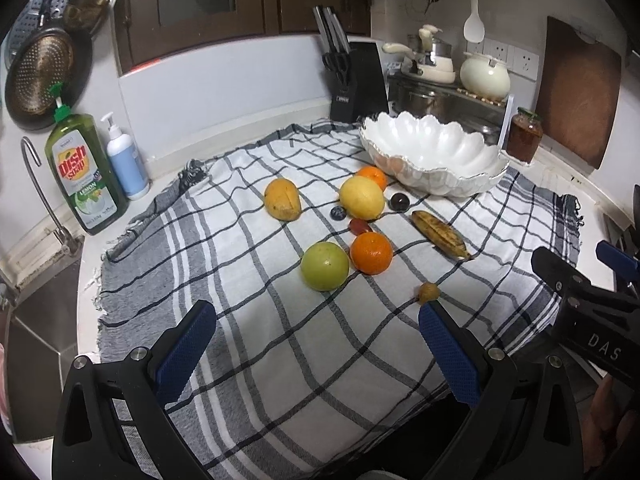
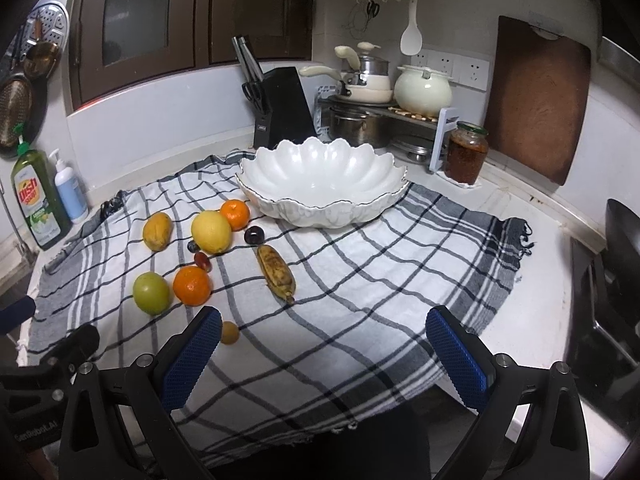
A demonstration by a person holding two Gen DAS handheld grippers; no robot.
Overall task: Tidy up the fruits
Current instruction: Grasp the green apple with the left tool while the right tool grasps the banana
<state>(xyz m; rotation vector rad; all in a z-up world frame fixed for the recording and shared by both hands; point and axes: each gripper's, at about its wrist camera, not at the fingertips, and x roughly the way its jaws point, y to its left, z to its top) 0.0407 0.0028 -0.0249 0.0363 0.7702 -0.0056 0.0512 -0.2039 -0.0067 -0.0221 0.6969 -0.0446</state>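
Note:
Several fruits lie on a checked cloth (image 1: 280,320): a green apple (image 1: 324,266), an orange (image 1: 371,253), a lemon (image 1: 362,197), a second orange (image 1: 373,176), a mango (image 1: 282,199), a spotted banana (image 1: 441,234), a dark plum (image 1: 399,201), a blueberry (image 1: 338,213), a red grape (image 1: 359,225) and a small brown fruit (image 1: 429,291). An empty white scalloped bowl (image 1: 434,152) stands behind them. My left gripper (image 1: 316,322) is open and empty above the cloth's near part. My right gripper (image 2: 324,330) is open and empty, with the banana (image 2: 276,272) and bowl (image 2: 322,184) ahead.
A knife block (image 1: 358,80), pots on a rack (image 1: 452,76), a jar (image 1: 525,134) and a wooden board (image 1: 576,88) stand at the back. Dish soap (image 1: 82,172) and a pump bottle (image 1: 126,160) stand left by the sink tap (image 1: 40,188).

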